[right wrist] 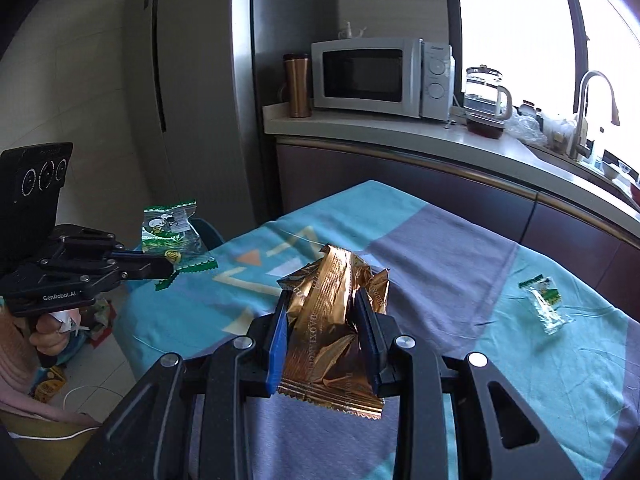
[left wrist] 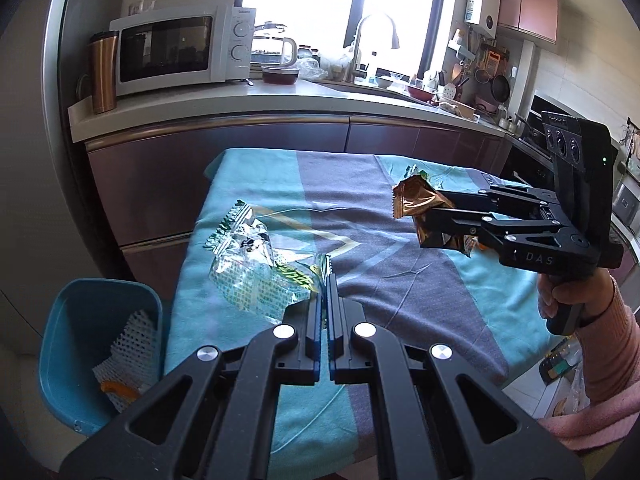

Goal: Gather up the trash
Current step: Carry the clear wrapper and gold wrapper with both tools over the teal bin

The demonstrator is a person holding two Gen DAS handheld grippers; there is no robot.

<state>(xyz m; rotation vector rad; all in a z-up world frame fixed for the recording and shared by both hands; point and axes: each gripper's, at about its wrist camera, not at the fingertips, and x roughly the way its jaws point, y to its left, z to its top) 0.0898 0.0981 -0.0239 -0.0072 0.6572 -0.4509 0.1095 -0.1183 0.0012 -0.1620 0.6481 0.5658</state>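
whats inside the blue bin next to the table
The blue bin holds white foam netting and an orange scrap lying on it. The left gripper's arm covers the bin's near corner, so anything there or beneath the netting cannot be seen.

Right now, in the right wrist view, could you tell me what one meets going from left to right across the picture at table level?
left gripper shut on the green-and-clear wrapper → gold wrapper clamped in the right gripper → small green-and-clear wrapper lying on the tablecloth.
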